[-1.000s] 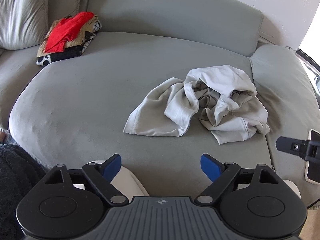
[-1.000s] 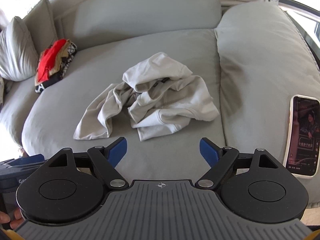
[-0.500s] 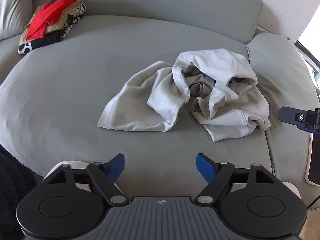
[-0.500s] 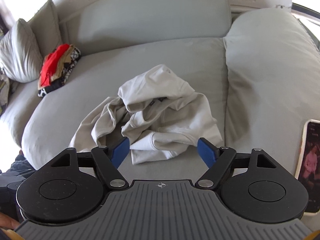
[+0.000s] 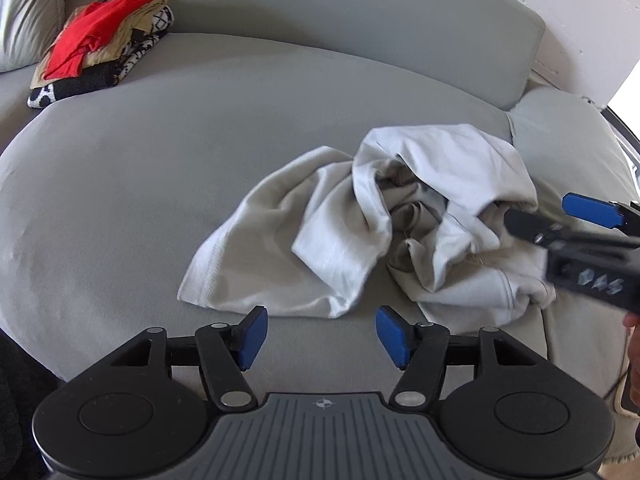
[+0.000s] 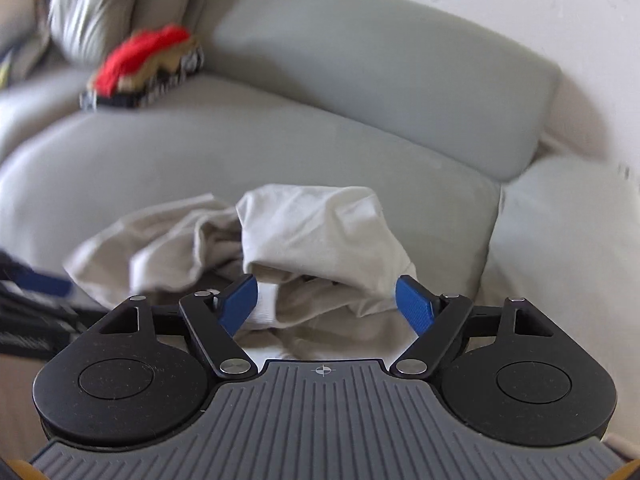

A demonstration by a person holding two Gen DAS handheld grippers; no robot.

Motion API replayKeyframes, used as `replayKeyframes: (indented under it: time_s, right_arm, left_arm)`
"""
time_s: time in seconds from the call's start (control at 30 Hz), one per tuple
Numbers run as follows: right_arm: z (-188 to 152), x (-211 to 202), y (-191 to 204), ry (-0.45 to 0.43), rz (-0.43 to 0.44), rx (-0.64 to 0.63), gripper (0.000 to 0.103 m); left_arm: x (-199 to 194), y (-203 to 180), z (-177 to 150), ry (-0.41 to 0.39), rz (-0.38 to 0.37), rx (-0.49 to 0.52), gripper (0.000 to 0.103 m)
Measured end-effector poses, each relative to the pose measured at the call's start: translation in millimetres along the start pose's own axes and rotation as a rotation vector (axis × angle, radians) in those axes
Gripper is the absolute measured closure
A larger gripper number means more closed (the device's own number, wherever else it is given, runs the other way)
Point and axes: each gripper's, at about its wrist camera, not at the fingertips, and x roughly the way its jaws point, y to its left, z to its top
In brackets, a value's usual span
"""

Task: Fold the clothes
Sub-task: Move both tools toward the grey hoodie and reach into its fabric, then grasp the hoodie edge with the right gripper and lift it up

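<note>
One crumpled garment (image 5: 360, 220), one folded stack (image 5: 100, 44)

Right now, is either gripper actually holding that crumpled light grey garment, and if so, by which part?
Nothing is held. The left gripper is open, short of the garment. The right gripper is open over the bunched part, jaws not closed on it.

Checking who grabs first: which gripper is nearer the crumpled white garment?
Right. The right gripper is open right over the garment; the left gripper is open just short of its near edge.

A crumpled pale garment (image 5: 360, 232) lies mid-frame on the grey sofa (image 5: 160, 168); the left claw (image 5: 318, 334) gapes below, the right claw (image 5: 560, 220) over its right edge.
</note>
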Motion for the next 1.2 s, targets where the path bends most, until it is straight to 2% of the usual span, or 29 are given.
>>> replayKeyframes:
  time_s: [0.07,0.17,0.27,0.3,0.33,0.4,0.47,0.57,0.67,0.73,0.8,0.9,0.93,0.97,1.0,1.07,1.13,1.2]
  right_arm:
    - [1.7,9.6,15.7,-0.009,-0.051,-0.113,0.022]
    - [5.1,20.3,36.7,-0.045,-0.118,-0.257,0.028]
    - [10.6,29.7,57.0,-0.067,-0.119,-0.36,0.034]
    - [13.1,35.0,63.0,-0.059,-0.112,-0.386,0.046]
    - [16.4,40.4,66.3,-0.047,-0.097,-0.39,0.068]
    - [30.8,47.5,59.3,-0.023,-0.047,-0.26,0.102]
    - [53.9,40.1,32.4,-0.062,-0.018,0.0,0.102]
    - [79.6,-2.4,-31.1,-0.228,-0.016,0.399,0.103]
    - [76.0,-56.8,-98.2,-0.398,-0.096,0.712,0.103]
    - [58.1,-81.3,-139.3,-0.428,-0.2,0.862,0.102]
    - [30.8,-83.4,-169.4,-0.337,-0.275,0.935,0.102]
    - [-24.4,-67.4,-194.9,-0.115,-0.305,1.016,0.102]
    - [-44.2,-61.3,-198.2,-0.035,-0.311,1.03,0.1]
    - [-63.7,-54.8,-199.5,0.052,-0.307,1.039,0.093]
    - [-82.4,-48.4,-198.8,0.134,-0.287,1.048,0.086]
    - [-114.4,-42.3,-188.5,0.216,-0.186,1.079,0.08]
    - [-133.4,-44.4,-173.6,0.211,-0.059,1.082,0.062]
    - [-130.9,-48.3,-152.0,0.164,0.059,1.003,0.059]
  left_arm:
    - [2.2,4.7,0.5,0.002,-0.002,-0.012,0.042]
    - [6.0,11.3,-0.7,0.011,-0.005,-0.032,0.041]
    - [8.5,15.6,-1.5,0.019,-0.008,-0.039,0.041]
    - [8.6,16.3,-1.9,0.019,-0.007,-0.041,0.041]
    - [8.2,17.0,-2.5,0.019,-0.006,-0.042,0.041]
    - [6.7,18.7,-3.5,0.016,-0.005,-0.046,0.041]
    - [3.6,21.0,-4.0,0.011,-0.005,-0.048,0.041]
    - [-3.8,24.6,-3.3,-0.009,-0.008,-0.044,0.041]
    - [-13.6,24.1,-2.3,-0.044,-0.038,-0.038,0.041]
    - [-19.0,18.1,-2.4,-0.068,-0.069,-0.019,0.041]
    - [-22.1,6.2,-4.3,-0.082,-0.116,0.024,0.041]
    - [-23.4,-17.1,-11.1,-0.068,-0.188,0.106,0.04]
    - [-22.8,-23.7,-14.2,-0.056,-0.206,0.128,0.039]
    - [-21.2,-28.3,-17.0,-0.041,-0.223,0.145,0.036]
    - [-18.6,-31.1,-19.3,-0.026,-0.235,0.152,0.036]
    - [-9.8,-31.3,-20.2,-0.002,-0.227,0.13,0.036]
    - [0.4,-26.2,-19.0,0.009,-0.179,0.08,0.038]
    - [7.5,-19.5,-17.3,0.018,-0.119,0.04,0.041]
